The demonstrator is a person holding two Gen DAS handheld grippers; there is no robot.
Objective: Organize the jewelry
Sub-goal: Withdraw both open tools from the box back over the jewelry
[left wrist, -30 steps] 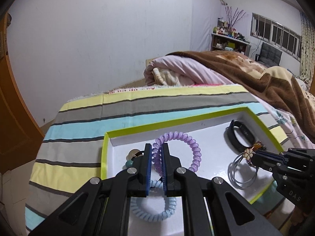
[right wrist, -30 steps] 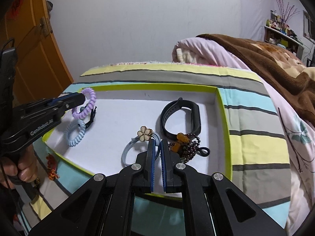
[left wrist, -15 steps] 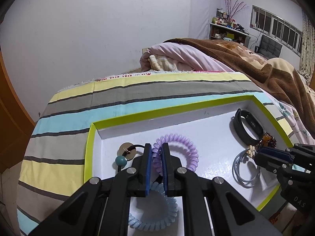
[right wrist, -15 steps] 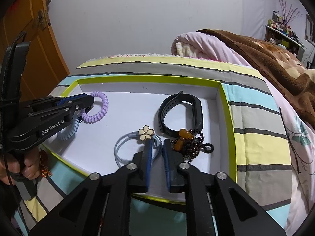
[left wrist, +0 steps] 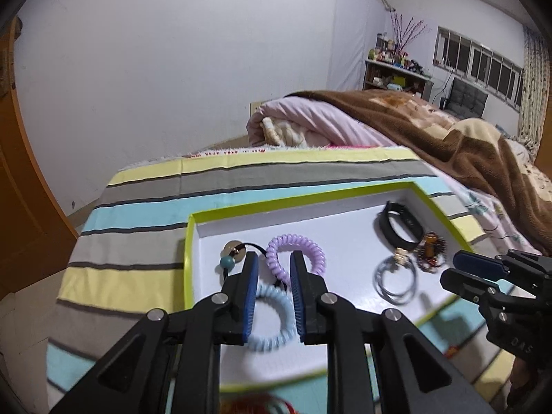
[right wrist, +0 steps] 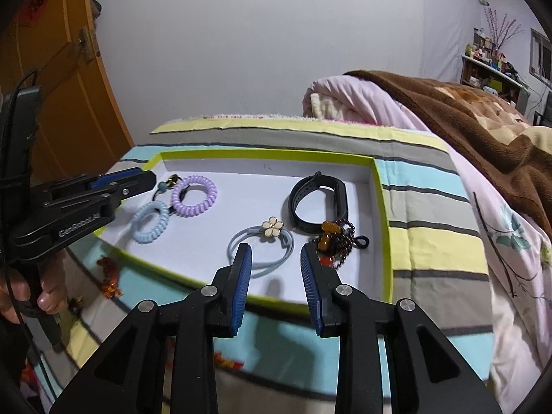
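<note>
Left gripper (left wrist: 273, 258): jaws just opened partway, nothing clamped; purple coil tie (left wrist: 295, 254) and pale blue coil tie (left wrist: 272, 317) lie below in the gap. Right gripper (right wrist: 276, 252): jaws just opened wider, empty, above grey hair tie with flower charm (right wrist: 261, 250). Tray (right wrist: 386, 241), white floor, lime rim, on striped cloth (right wrist: 438, 241): also black wristband (right wrist: 319, 203), dark bead bracelet with amber stones (right wrist: 339, 238), round charm on black cord (left wrist: 234, 253). Beyond: brown blanket (right wrist: 465, 117).
</note>
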